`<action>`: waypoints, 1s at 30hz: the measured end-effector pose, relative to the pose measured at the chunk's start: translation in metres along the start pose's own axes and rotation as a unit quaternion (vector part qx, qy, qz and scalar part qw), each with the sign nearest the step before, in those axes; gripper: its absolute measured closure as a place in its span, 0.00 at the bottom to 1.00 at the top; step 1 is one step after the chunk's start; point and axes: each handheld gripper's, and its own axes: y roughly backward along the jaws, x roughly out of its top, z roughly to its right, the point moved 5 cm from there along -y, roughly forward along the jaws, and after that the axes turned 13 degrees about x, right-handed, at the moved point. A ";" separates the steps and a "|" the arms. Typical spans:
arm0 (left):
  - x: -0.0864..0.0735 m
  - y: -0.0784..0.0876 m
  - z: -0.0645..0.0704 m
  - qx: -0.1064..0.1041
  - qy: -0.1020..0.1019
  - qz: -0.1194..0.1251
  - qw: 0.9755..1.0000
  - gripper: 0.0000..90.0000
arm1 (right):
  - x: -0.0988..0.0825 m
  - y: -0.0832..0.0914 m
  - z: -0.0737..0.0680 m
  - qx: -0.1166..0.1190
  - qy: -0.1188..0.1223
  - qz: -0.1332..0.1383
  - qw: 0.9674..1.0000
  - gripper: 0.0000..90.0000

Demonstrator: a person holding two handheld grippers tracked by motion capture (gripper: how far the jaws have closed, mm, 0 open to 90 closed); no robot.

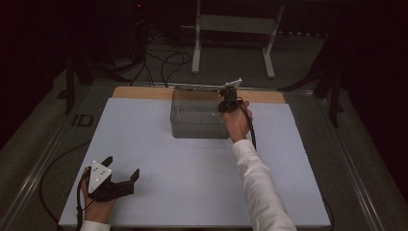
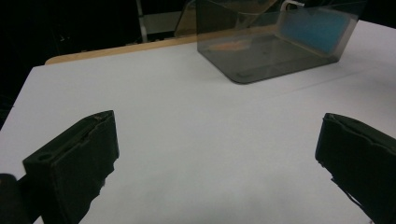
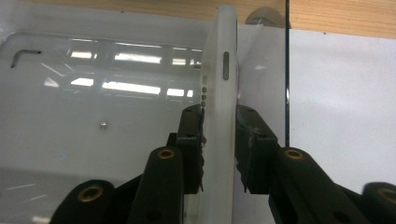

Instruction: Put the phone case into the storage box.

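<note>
Your right gripper (image 3: 219, 144) sits over the one smoky clear box (image 1: 199, 115) at the table's far edge, jaws flanking a single white slab (image 3: 219, 93) standing on edge inside against the right wall, barely parted from it. Your left gripper (image 1: 120, 175) rests near-left on the white mat (image 1: 192, 178), jaws spread wide, holding nothing.

One clear smoky plastic box (image 1: 199, 120) stands on one white tabletop (image 1: 159, 159). One slim white phone-like slab (image 3: 218, 121) stands on edge inside it. Two black claws are in play: the left claw (image 1: 120, 168) and the right claw (image 3: 219, 140). Beyond the tabletop stands one white two-legged frame (image 1: 233, 29).
</note>
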 end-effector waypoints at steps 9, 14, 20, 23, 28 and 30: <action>0.000 0.000 0.001 -0.001 -0.002 -0.001 1.000 0.00 | 0.000 0.010 -0.004 0.017 0.026 0.005 0.999 0.72; 0.000 -0.001 0.002 -0.001 -0.004 -0.001 1.000 0.00 | -0.003 0.014 -0.007 0.025 0.044 0.007 0.999 0.66; 0.000 -0.001 0.002 -0.001 -0.005 -0.001 1.000 0.00 | -0.009 0.018 -0.009 0.025 0.077 0.020 0.996 0.55; 0.000 -0.001 0.002 -0.001 -0.005 -0.002 1.000 0.00 | -0.011 0.020 -0.010 0.042 0.075 0.030 0.996 0.48; 0.000 -0.001 0.002 -0.002 -0.005 -0.001 1.000 0.00 | -0.015 0.025 -0.013 0.059 0.088 0.042 0.993 0.35; 0.000 -0.001 0.002 -0.001 -0.005 0.000 1.000 0.00 | -0.017 0.027 -0.015 0.064 0.099 0.045 0.992 0.30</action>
